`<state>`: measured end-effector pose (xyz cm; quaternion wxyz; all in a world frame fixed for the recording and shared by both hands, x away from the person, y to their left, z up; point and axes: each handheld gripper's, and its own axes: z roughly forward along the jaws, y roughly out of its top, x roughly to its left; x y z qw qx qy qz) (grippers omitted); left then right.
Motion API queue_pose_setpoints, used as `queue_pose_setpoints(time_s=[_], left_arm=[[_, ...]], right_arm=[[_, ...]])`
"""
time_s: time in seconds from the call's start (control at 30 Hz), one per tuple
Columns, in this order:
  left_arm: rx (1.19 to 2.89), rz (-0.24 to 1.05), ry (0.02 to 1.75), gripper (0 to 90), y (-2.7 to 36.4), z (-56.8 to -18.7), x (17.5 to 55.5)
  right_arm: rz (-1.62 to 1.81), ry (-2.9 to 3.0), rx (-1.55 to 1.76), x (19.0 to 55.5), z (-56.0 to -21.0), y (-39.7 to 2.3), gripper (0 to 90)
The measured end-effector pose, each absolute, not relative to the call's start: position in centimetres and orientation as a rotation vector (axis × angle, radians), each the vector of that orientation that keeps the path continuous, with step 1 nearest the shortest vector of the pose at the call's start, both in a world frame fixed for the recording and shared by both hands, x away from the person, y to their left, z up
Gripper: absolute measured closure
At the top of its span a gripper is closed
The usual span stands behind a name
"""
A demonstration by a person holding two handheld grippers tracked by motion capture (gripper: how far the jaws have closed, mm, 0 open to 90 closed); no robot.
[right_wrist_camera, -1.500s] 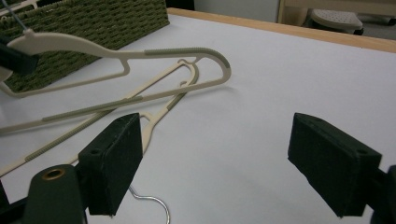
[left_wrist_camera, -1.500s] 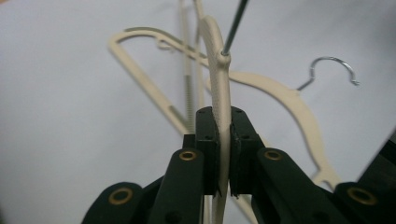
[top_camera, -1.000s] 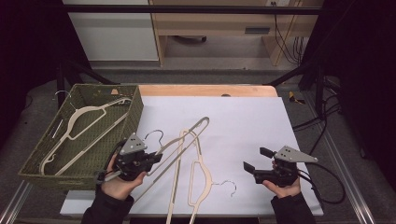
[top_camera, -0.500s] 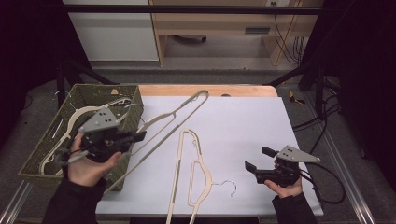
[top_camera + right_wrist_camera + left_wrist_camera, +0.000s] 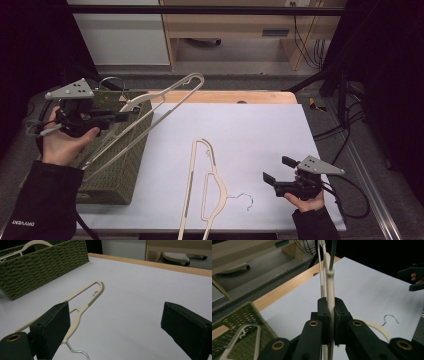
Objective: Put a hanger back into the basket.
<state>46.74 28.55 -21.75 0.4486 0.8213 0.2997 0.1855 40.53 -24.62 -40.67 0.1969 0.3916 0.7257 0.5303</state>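
My left gripper (image 5: 125, 116) is shut on a cream plastic hanger (image 5: 165, 95) and holds it tilted in the air above the green woven basket (image 5: 120, 170) at the table's left. In the left gripper view the pads (image 5: 323, 315) pinch the hanger's neck (image 5: 330, 280) edge-on. A second cream hanger (image 5: 207, 185) with a wire hook lies flat on the white sheet near the front edge. My right gripper (image 5: 277, 169) rests low at the front right, open and holding nothing. Its own view has that hanger (image 5: 85, 302) lying ahead of the spread jaws.
Another hanger (image 5: 242, 330) lies inside the basket (image 5: 42, 267). The white sheet (image 5: 260, 130) covers the table, with a wooden edge (image 5: 240, 96) along the far side. Cables (image 5: 345, 130) run beside the table's right edge, by a metal rail.
The left gripper has lifted its hanger off the table and carried it up and to the left, over the basket. The right gripper and the second hanger have stayed put.
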Motion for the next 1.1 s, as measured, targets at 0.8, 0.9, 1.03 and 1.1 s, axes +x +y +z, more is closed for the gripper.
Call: queue_pose_setpoints(time_s=[0.8, 0.9, 1.03, 1.1], left_arm=[[1.991, 0.498, 0.961, 85.5, 39.7, -25.5, 51.3], [1.991, 0.513, 0.988, 85.5, 40.8, -26.2, 51.4], [1.998, 0.5, 1.018, 85.5, 41.9, -27.2, 51.5], [1.994, 0.487, 1.033, 85.5, 42.4, -27.7, 51.6]], right_arm=[[1.465, 2.038, 1.095, 40.7, -40.8, -24.6, 9.2], [1.463, 2.041, 1.094, 40.7, -40.8, -24.6, 9.2], [1.459, 2.043, 1.094, 40.7, -40.8, -24.6, 9.2], [1.455, 2.046, 1.096, 40.7, -40.8, -24.6, 9.2]])
